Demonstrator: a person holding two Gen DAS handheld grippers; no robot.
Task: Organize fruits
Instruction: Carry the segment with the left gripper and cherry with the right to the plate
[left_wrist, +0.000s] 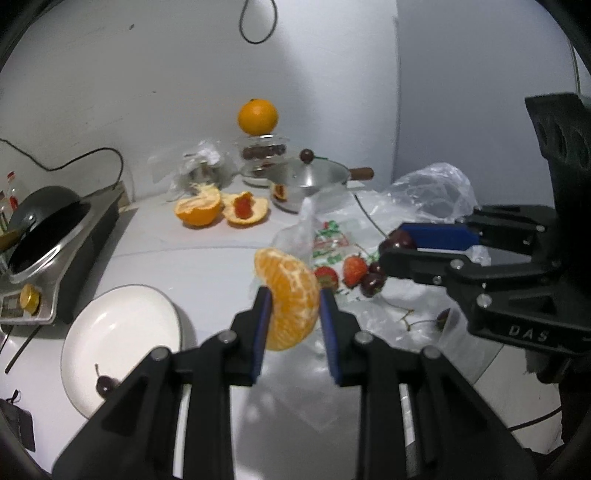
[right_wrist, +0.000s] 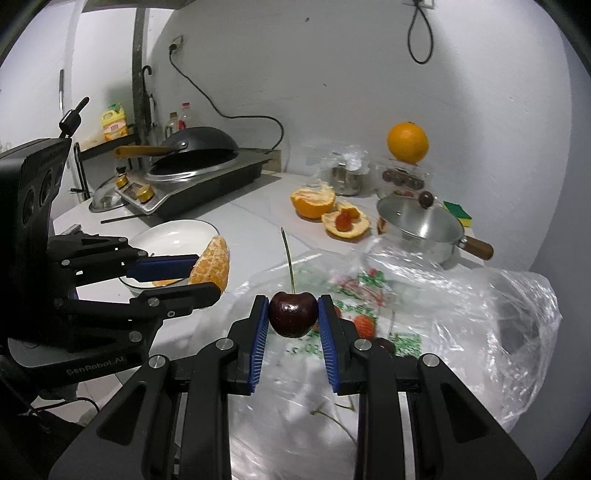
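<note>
My left gripper (left_wrist: 293, 301) is shut on a peeled orange piece (left_wrist: 291, 295), held above the counter right of the white plate (left_wrist: 122, 325). One dark cherry (left_wrist: 106, 384) lies on that plate. My right gripper (right_wrist: 293, 314) is shut on a dark cherry (right_wrist: 293, 314) with its stem upright, above the plastic bag (right_wrist: 424, 317). In the left wrist view the right gripper (left_wrist: 397, 245) comes in from the right with its cherry (left_wrist: 400, 240). In the right wrist view the left gripper (right_wrist: 203, 275) holds the orange piece (right_wrist: 214, 264) over the plate (right_wrist: 173, 232). Strawberries (left_wrist: 354, 271) and cherries (left_wrist: 373, 282) lie on the bag.
Orange peel halves (left_wrist: 221, 208) lie further back. A steel pot with lid (left_wrist: 310, 181) and a whole orange (left_wrist: 257, 116) on a glass container stand by the wall. A stove with a black pan (left_wrist: 48, 229) takes the left side. A green sponge (right_wrist: 458, 214) sits behind the pot.
</note>
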